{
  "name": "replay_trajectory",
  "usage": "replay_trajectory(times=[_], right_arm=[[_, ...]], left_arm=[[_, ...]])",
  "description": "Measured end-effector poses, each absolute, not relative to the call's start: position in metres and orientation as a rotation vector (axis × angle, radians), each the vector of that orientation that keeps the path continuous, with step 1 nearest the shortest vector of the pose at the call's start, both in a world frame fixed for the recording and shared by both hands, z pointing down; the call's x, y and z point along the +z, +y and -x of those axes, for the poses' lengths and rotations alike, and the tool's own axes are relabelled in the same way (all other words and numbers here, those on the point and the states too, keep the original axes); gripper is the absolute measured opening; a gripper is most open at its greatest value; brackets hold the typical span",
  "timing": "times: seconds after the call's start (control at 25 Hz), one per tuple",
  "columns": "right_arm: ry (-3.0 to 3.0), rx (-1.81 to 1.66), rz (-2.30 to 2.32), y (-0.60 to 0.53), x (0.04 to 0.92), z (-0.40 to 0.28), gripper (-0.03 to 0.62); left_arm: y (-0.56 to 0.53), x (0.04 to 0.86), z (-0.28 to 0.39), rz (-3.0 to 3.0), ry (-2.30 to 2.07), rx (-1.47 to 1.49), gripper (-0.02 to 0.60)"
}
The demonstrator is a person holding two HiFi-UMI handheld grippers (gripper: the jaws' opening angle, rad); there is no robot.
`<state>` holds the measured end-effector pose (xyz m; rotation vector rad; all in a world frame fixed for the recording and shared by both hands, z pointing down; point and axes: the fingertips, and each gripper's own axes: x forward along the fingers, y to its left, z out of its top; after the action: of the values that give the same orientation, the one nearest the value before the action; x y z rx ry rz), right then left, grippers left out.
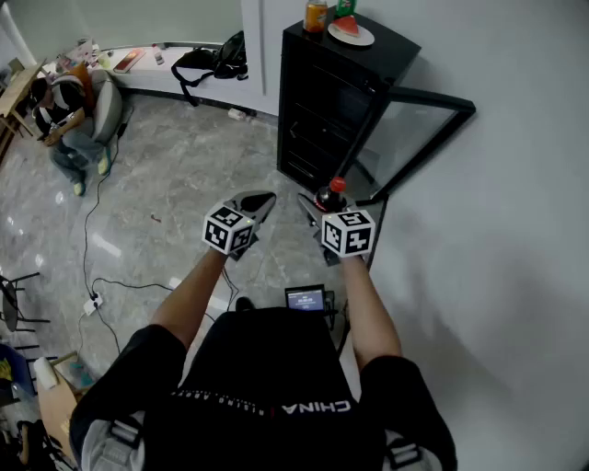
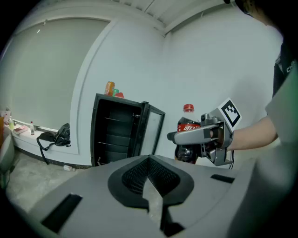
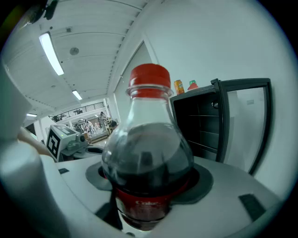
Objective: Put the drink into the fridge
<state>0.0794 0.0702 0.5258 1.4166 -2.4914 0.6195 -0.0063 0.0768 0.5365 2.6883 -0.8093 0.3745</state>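
Note:
The drink is a cola bottle (image 3: 146,153) with a red cap and dark liquid, standing upright between the jaws of my right gripper (image 1: 319,208), which is shut on its body. In the head view the bottle (image 1: 329,195) is just in front of the black fridge (image 1: 322,110), whose glass door (image 1: 419,138) stands swung open to the right. The fridge's dark shelves (image 2: 116,132) look bare. My left gripper (image 1: 259,203) hovers beside the right one, shut with nothing in it. The left gripper view shows the bottle (image 2: 187,124) held at its right.
On the fridge top are an orange bottle (image 1: 316,15) and a plate with a watermelon slice (image 1: 351,32). A white wall (image 1: 497,239) runs close along the right. A black bag (image 1: 212,63) lies on a ledge, a person sits at far left (image 1: 69,115), and cables (image 1: 92,267) cross the floor.

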Motion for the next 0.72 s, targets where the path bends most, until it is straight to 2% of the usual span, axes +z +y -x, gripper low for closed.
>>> replay_trajectory(times=[0.72], right_arm=[[-2.494,0.660,-1.409,0.076,0.527,-0.074,0.316]], left_arm=[[0.085,0.529,-0.004,-2.715,-0.690,0.317,0.012]])
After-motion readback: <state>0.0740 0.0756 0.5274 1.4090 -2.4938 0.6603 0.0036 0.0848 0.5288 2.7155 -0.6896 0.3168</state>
